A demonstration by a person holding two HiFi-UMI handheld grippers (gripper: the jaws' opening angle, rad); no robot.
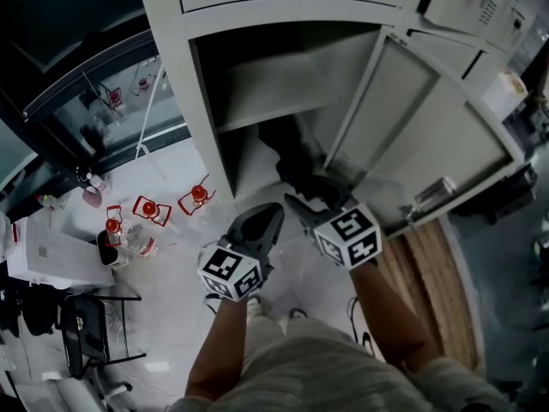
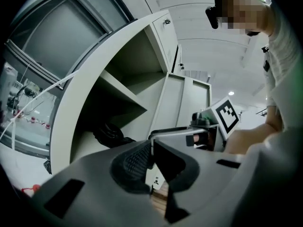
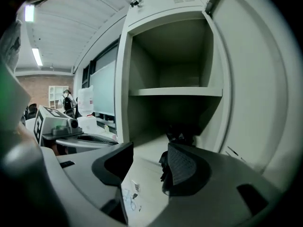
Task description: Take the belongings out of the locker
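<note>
The grey locker (image 1: 199, 101) stands open, its door (image 1: 429, 136) swung out to the right. A black bundle of belongings (image 1: 296, 148) lies on the locker floor under the shelf (image 1: 274, 93); it also shows as the dark bundle (image 2: 108, 134) and the black heap (image 3: 179, 135) in the gripper views. My right gripper (image 1: 302, 202) is at the locker mouth, just short of the bundle. It stands open (image 3: 147, 157) with nothing between its fingers. My left gripper (image 1: 270, 217) hangs beside it, a little further back. This left gripper (image 2: 152, 145) is shut and empty.
Small red stands (image 1: 150, 209) sit on the pale floor to the left, near a white box (image 1: 51, 256) and a black chair (image 1: 86, 333). A wooden floor strip (image 1: 429, 281) runs under the open door. Other closed lockers (image 1: 480, 7) are at the upper right.
</note>
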